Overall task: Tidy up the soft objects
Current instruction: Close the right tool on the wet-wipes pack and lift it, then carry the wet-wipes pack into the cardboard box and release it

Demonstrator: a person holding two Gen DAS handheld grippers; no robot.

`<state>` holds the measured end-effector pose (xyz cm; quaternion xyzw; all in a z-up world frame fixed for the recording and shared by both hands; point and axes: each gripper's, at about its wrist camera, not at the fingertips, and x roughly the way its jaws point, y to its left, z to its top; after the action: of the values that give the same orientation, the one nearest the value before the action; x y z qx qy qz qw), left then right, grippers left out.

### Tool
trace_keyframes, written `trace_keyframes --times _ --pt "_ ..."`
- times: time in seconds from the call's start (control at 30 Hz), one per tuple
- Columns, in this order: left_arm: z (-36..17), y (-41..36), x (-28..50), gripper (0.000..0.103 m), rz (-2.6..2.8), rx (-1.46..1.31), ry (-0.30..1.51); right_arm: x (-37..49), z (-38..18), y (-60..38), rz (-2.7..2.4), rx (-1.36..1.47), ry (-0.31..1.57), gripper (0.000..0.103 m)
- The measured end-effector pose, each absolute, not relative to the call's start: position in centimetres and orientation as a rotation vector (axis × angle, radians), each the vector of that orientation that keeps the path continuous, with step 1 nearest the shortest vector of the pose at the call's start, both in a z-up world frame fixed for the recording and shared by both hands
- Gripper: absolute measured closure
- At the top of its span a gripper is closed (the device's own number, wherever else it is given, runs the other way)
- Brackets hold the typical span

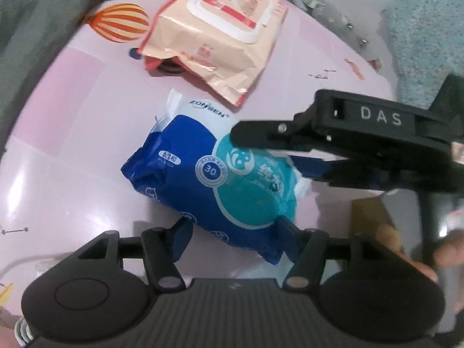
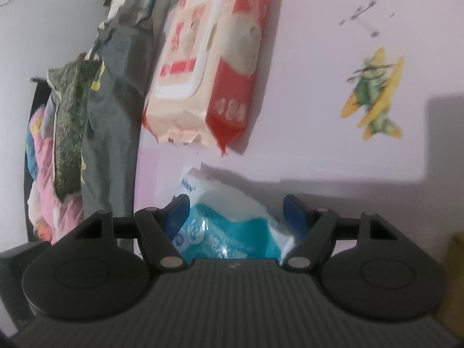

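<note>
A blue and teal wipes pack (image 1: 208, 179) lies on the pink table (image 1: 66, 156). My left gripper (image 1: 233, 227) is open, its blue pads straddling the pack's near end. My right gripper (image 1: 293, 156) reaches in from the right, its fingers around the pack's right end. In the right wrist view the pack (image 2: 229, 220) sits between the open pads of my right gripper (image 2: 236, 206). A peach and red wipes pack (image 1: 214, 34) lies farther back; it also shows in the right wrist view (image 2: 208, 69).
A striped balloon print (image 1: 120, 26) and a plane print (image 2: 374, 95) decorate the table. Grey and patterned clothes (image 2: 95, 121) pile at the table's edge. A teal textured surface (image 1: 429, 34) lies at the far right. A brown cardboard piece (image 1: 368, 214) is near my hand.
</note>
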<state>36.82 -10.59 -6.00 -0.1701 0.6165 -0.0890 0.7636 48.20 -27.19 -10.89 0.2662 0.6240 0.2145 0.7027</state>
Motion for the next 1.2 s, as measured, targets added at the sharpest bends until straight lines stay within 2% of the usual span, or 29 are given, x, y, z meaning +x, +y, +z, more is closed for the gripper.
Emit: trace_keyframes --times 0.17,0.23,0.33,0.8,1.2 --pt "-6.2 -11.0 36.7 0.046 -0.181 -0.372 1.333 47.9 -9.7 -25.4 0.523 0.425 1.380 0.040" --pt "-5.8 -10.7 36.5 0.047 -0.175 -0.360 1.328 47.7 -9.4 -25.7 0.537 0.445 1.383 0.049" --pt "-4.4 -11.2 35.5 0.048 -0.193 -0.334 1.297 47.3 -8.2 -26.0 0.572 0.439 1.361 0.056" --pt "3.9 -10.0 30.8 0.049 -0.258 -0.314 1.159 41.3 0.6 -28.4 0.607 0.450 1.215 0.062" --pt "10.5 -16.2 24.8 0.050 -0.395 -0.211 1.021 31.8 8.8 -34.4 0.559 0.511 1.030 0.062"
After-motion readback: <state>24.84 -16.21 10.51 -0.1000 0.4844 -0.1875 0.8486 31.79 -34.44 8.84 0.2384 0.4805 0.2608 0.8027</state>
